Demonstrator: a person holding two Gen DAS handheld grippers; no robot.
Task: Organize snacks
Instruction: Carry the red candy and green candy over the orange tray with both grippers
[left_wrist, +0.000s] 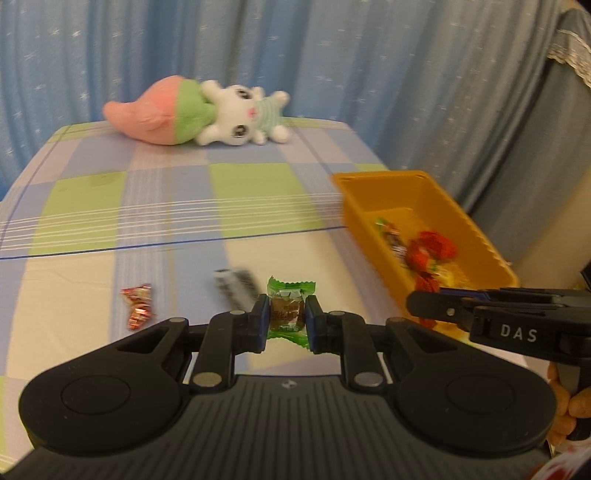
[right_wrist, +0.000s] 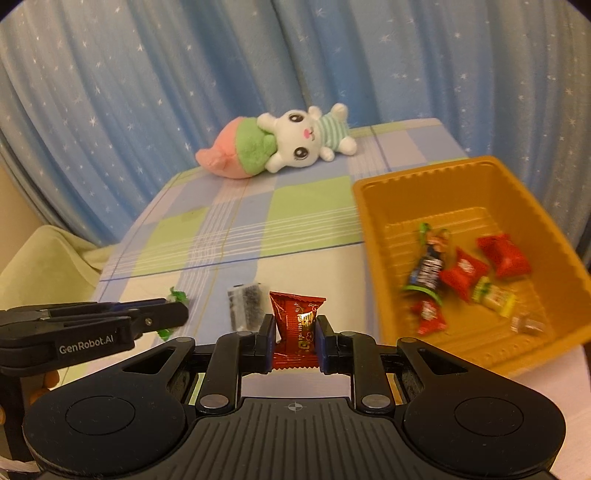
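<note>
My left gripper (left_wrist: 287, 314) is shut on a green-wrapped candy (left_wrist: 290, 306), held above the checked tablecloth. My right gripper (right_wrist: 295, 325) is shut on a red-wrapped candy (right_wrist: 297, 317). An orange tray (right_wrist: 373, 206) sits to the right and holds several wrapped snacks (right_wrist: 461, 273); it also shows in the left wrist view (left_wrist: 354, 199). A black-and-white packet (left_wrist: 236, 290) and a red foil candy (left_wrist: 138, 304) lie loose on the cloth. The packet also shows in the right wrist view (right_wrist: 245, 304). The right gripper's side (left_wrist: 480, 310) shows by the tray, and the left gripper's side (right_wrist: 110, 317) shows at left.
A plush rabbit with a pink and green tail (left_wrist: 195, 110) lies at the far end of the table (left_wrist: 110, 206). Blue star-patterned curtains (left_wrist: 332, 55) hang behind. A pale green chair (right_wrist: 40, 266) stands left of the table.
</note>
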